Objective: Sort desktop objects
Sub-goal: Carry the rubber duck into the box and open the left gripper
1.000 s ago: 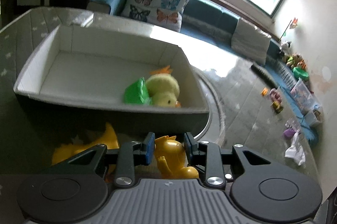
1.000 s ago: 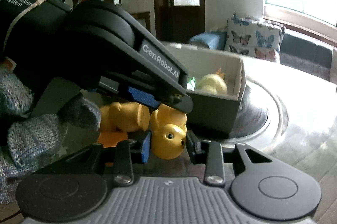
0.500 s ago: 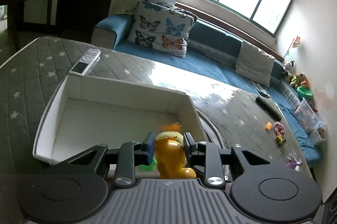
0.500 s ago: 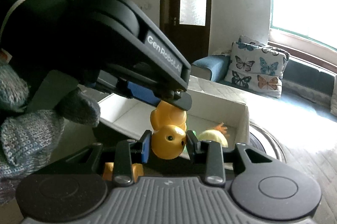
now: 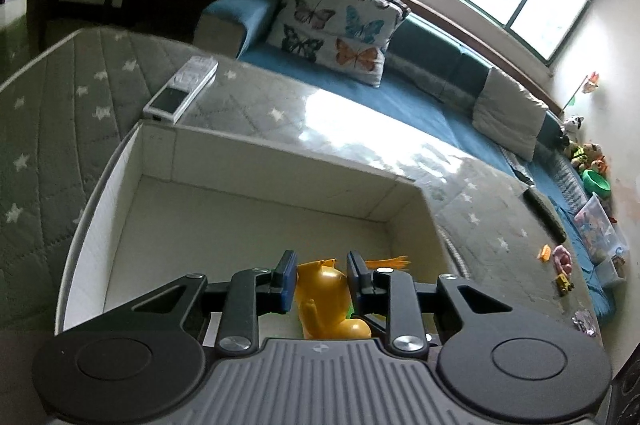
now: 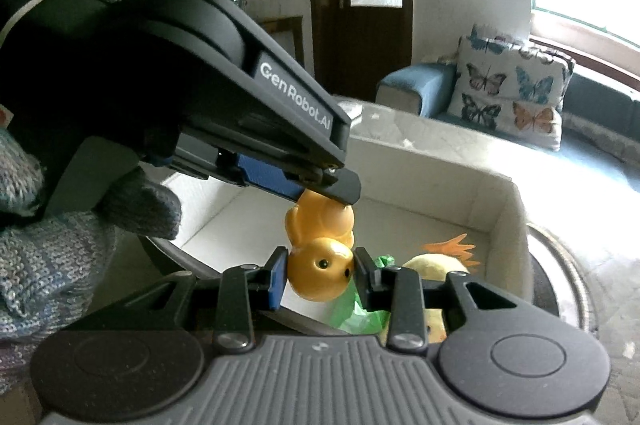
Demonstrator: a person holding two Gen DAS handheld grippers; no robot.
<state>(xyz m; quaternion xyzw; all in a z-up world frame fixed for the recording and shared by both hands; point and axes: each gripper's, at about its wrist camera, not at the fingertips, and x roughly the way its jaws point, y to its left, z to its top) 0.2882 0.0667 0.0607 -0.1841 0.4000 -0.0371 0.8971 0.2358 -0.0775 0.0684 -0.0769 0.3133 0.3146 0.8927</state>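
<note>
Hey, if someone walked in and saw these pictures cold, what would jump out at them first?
First, the yellow toy duck, clamped by both grippers at once over the white box: the right gripper pinches its head, the left gripper its body from above. Next, the pale plush duck and green item lying inside the box at its right end. Behind the table, the butterfly cushion on the blue sofa stands out.

Black claw (image 5: pixel 321 279), blue pads (image 5: pixel 289 281)
</note>
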